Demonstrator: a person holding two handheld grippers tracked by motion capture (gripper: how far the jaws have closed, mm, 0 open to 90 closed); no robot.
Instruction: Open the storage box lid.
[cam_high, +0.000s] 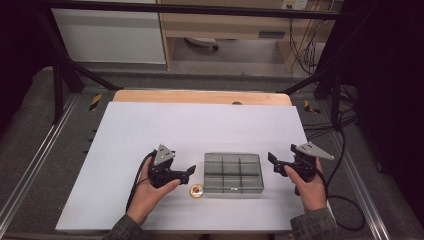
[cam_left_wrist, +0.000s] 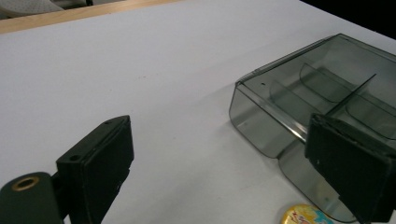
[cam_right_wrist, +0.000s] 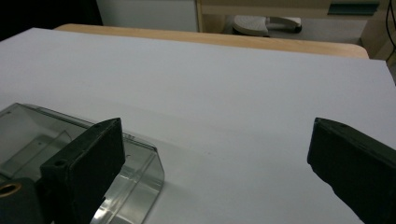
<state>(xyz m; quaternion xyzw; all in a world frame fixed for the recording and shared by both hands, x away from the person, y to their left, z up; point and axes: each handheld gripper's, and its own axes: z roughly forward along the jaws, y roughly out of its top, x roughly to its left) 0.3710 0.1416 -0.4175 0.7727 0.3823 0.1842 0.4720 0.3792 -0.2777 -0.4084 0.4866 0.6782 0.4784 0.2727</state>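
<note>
Smoky plastic box (cam_high: 233, 173) sits shut mid-counter (cam_high: 150, 130), a round badge (cam_high: 196, 190) at its seven o'clock. Left hand-held gripper (cam_high: 190, 170) and right hand-held gripper (cam_high: 272, 161) are spread, holding nothing. Looks finished.

A clear grey plastic box with six compartments (cam_high: 233, 172) is lying on the white table (cam_high: 150, 130). The left gripper (cam_high: 190, 171) and right gripper (cam_high: 272, 161) are flanking it, jaws standing apart, while a small round yellow badge (cam_high: 196, 190) is sitting just beside its near left corner.
</note>
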